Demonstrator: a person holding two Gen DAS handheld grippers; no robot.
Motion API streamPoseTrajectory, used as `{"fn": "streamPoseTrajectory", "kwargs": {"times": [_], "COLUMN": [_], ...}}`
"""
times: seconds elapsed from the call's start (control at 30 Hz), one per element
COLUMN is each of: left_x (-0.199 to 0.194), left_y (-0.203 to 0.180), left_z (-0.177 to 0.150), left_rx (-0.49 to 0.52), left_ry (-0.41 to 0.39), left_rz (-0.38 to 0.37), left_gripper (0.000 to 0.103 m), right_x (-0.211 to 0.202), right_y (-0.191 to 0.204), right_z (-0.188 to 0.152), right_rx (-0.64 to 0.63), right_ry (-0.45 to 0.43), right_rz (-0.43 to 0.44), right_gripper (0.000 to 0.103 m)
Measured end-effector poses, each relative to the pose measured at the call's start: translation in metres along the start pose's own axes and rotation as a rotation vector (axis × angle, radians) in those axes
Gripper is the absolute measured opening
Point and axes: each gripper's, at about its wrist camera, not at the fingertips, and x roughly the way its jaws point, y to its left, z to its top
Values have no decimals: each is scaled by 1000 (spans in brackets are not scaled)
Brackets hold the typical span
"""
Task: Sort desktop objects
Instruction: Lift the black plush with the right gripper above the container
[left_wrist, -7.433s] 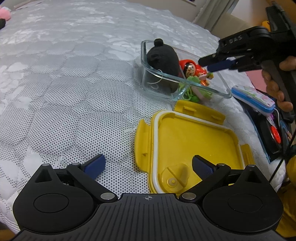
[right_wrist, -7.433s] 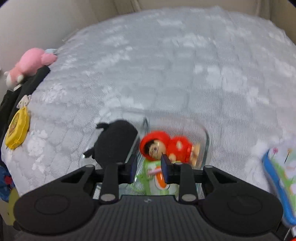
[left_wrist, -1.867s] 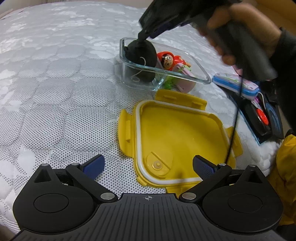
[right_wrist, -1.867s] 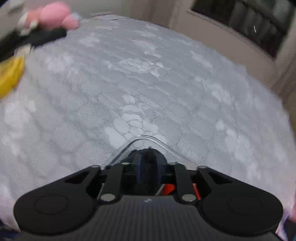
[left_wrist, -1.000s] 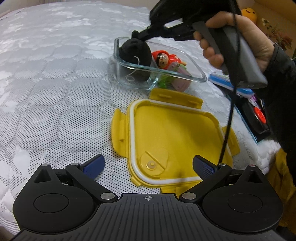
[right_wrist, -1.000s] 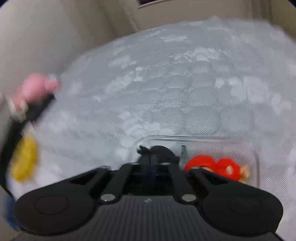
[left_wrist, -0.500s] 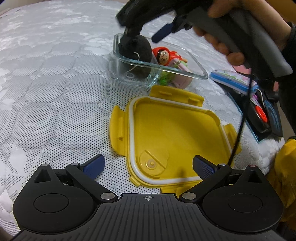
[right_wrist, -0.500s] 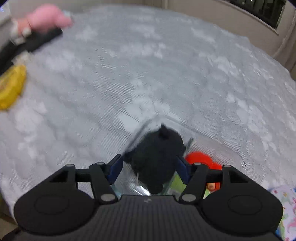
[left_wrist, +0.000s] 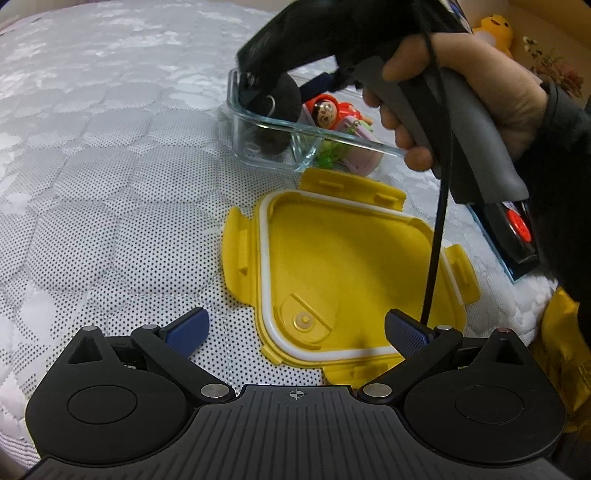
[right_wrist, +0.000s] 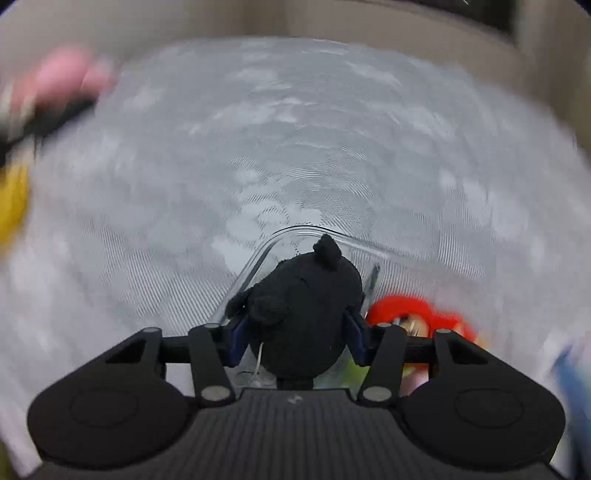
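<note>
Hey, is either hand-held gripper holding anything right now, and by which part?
The right hand-held gripper is closing on the black plush toy across its sides, inside the glass container. The left hand-held gripper holds nothing.

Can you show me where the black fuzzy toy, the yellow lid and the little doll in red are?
black fuzzy toy (right_wrist: 306, 314): right wrist view, middle of its body.
yellow lid (left_wrist: 343, 266): left wrist view, its inner face.
doll in red (left_wrist: 325, 110): left wrist view, its face.

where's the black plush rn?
In the glass container's left compartment, beside the red doll; in the right wrist view the black plush sits between the closing right gripper's fingers.
</note>
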Motion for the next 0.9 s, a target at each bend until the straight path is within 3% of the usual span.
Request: {"fn": "streamPoseTrajectory", "kwargs": {"times": [0.17, 0.23, 0.37, 0.43, 0.5, 0.6, 0.73, 0.8, 0.83, 0.9], "left_x": [-1, -1, -2, -1, -1, 1, 1, 1, 0, -1], "left_y": [0, -1, -3, -1, 0, -1, -4, -3, -3, -3], "left_z": [-1, -1, -2, -1, 0, 1, 0, 0, 0, 0], "left_rx": [-4, -3, 14, 8, -6, -4, 11, 6, 3, 5], "left_ry": [-1, 2, 4, 3, 3, 5, 8, 8, 8, 7], "left_rz": [4, 4, 8, 5, 4, 9, 13, 12, 13, 16], "left_gripper": [103, 103, 103, 103, 103, 103, 103, 103, 103, 103], "right_x": [-4, -4, -12, -28, -44, -52, -28, -21, -21, -22], "right_y": [-52, -64, -68, -64, -55, -33, -14, -7, -4, -11], "right_z": [-4, -9, -6, -1, 4, 8, -1, -8, -10, -13], "right_rx": [441, 523, 467, 416, 340, 196, 143, 103, 80, 143], "right_ry": [57, 68, 71, -5, -93, -155, -21, -60, -71, -62], "right_rz": [203, 258, 290, 262, 206, 173, 213, 154, 122, 127], "right_gripper": [55, 58, 62, 62, 56, 36, 32, 22, 13, 11]}}
